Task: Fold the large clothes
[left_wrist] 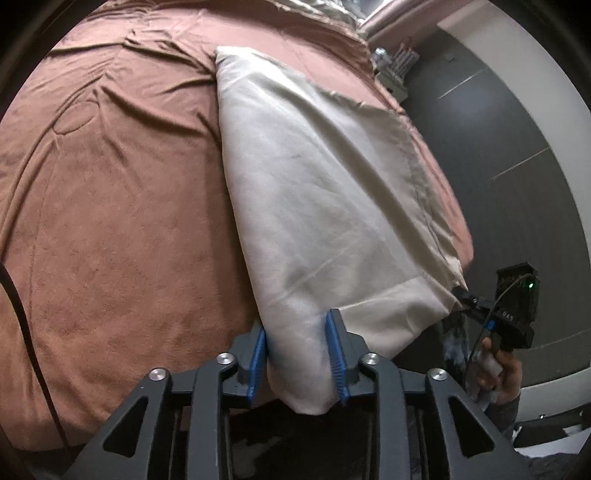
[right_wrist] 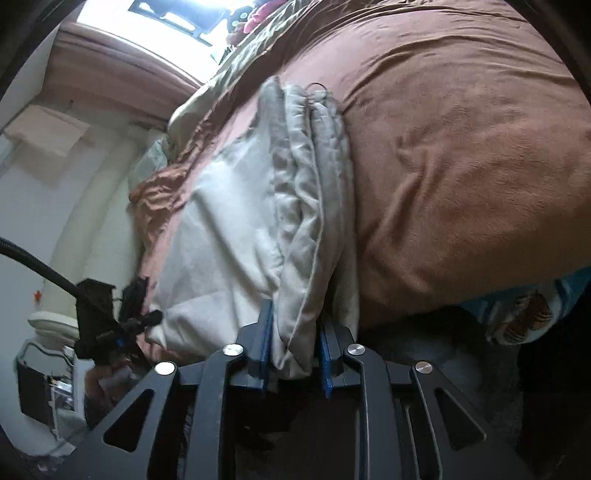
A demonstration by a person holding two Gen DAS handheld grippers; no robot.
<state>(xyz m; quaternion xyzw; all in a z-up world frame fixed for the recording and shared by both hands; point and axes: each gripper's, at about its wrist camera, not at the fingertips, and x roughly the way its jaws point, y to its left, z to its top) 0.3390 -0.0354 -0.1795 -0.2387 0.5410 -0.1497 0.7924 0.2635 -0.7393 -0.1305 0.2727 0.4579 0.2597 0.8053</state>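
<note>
Left claw (left_wrist: 297, 350): clenched on a bunched corner of the pale garment (left_wrist: 325, 192); the cloth fills the gap between its blue pads (left_wrist: 334, 354) and hangs a little below them.
Right claw (right_wrist: 293, 349): grasping another bunched end of the same pale garment (right_wrist: 229, 251), the fabric pinched between its blue pads (right_wrist: 266, 343) with folds spilling out ahead.
Right claw in the left view: (left_wrist: 466, 297), at the far right corner of the cloth, pinching it at the edge of the bed; the person's hand (left_wrist: 498, 373) grips the handle beneath.
Left claw in the right view: (right_wrist: 147, 319), a dark shape at the cloth's near left corner, with a black cable (right_wrist: 33, 264) arching away from it.
Garment position: lying on the brown bedspread (left_wrist: 110, 206), near the bed's side edge, stretched from both claws away across the bed.
Garment shape: in the left view a smooth, broad panel narrowing toward its far end; in the right view gathered into several long ridged folds beside a flatter pale panel.
Bedspread: wrinkled, brown (right_wrist: 461, 166), covering most of both views.
Beyond the bed: dark grey panels (left_wrist: 517, 155) to the right in the left view; a bright window (right_wrist: 166, 18) at the top in the right view.
</note>
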